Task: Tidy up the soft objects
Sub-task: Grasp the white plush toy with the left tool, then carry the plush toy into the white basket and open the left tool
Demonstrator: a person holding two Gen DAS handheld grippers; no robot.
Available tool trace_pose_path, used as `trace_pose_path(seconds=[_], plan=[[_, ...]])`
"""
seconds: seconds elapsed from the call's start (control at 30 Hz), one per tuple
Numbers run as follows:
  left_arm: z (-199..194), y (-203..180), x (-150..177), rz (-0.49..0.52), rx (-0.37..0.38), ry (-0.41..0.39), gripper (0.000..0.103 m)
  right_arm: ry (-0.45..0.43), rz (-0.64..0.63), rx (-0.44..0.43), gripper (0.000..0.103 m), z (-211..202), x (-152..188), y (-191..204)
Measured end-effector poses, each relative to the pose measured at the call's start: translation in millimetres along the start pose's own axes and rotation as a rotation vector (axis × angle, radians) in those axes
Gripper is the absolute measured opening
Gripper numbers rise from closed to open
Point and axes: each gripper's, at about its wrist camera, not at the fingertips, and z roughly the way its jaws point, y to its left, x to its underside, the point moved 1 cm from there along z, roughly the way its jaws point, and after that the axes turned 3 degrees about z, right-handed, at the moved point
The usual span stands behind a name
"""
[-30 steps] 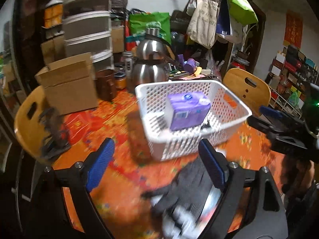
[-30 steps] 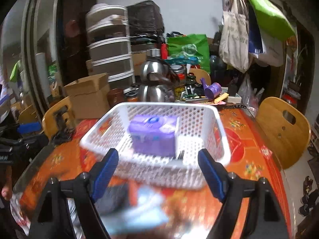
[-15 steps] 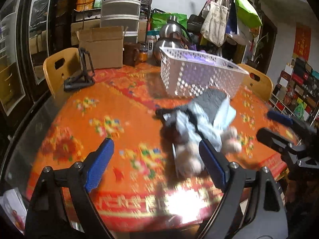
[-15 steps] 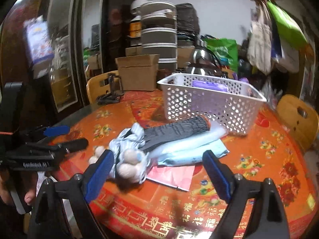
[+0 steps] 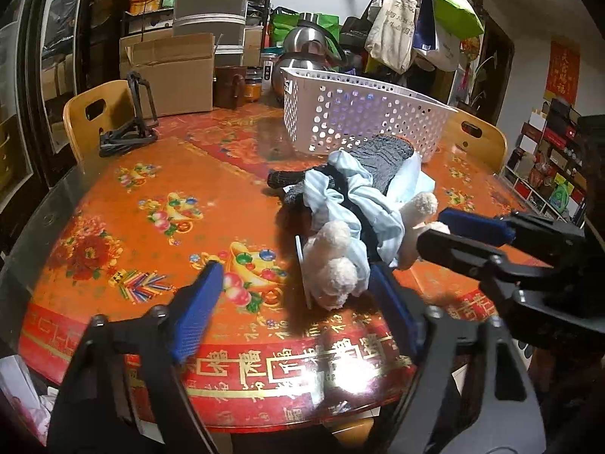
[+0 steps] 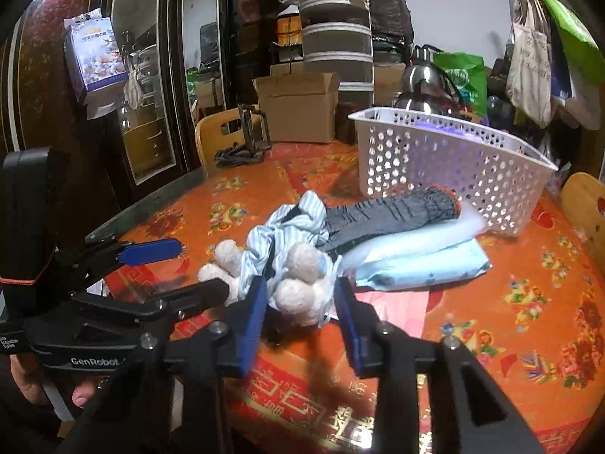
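A plush toy with white limbs and a pale blue striped outfit lies near the table's front edge. Behind it lie a grey knit glove and a light blue soft pack. My right gripper is closing, and its blue pads press on the toy's white end. My left gripper is also closing; the toy's other end sits between its tips by the right finger, unpinched. The white basket behind holds a purple pack.
A black folding stand, a cardboard box, a steel kettle and jars stand at the back of the orange table. Wooden chairs flank it. A pink sheet lies under the soft things.
Both grippers dropped from over the basket to the table's front edge. Both jaws narrowed, the right one onto the plush toy.
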Motion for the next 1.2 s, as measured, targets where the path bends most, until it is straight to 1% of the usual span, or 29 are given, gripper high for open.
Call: trace_pose_path(seconds=[0.03,0.1,0.13,0.2,0.23,0.4,0.63,0.93,1.2], plan=[[2,0,0,-0.003,0.009,0.006,0.062,0.004,0.003,-0.003,0.032,1,0,-1],[5,-1,-2,0.000,0.017,0.011,0.052,0.010,0.010,-0.012,0.023,3,1,-2],[5,-1,-2,0.004,0.016,0.011,0.049,0.011,0.012,-0.020,0.021,4,1,-3],[6,-3,-3,0.011,0.017,0.011,0.038,0.015,0.010,-0.025,0.017,5,2,-3],[7,-4,-3,0.014,0.024,0.010,0.036,0.017,0.009,-0.026,0.016,5,2,-2],[7,-10,-3,0.032,0.053,0.014,0.017,0.020,0.011,-0.033,0.015,5,2,-2],[0,-12,-6,0.042,0.057,-0.010,0.014,0.009,0.022,-0.033,0.012,2,2,-6],[-23,-10,-20,0.039,0.068,-0.061,0.013,-0.050,0.007,-0.035,0.011,-16,-7,-4],[-47,-21,-39,0.058,0.072,-0.122,0.012,-0.117,-0.005,-0.025,0.011,-41,-23,-6]])
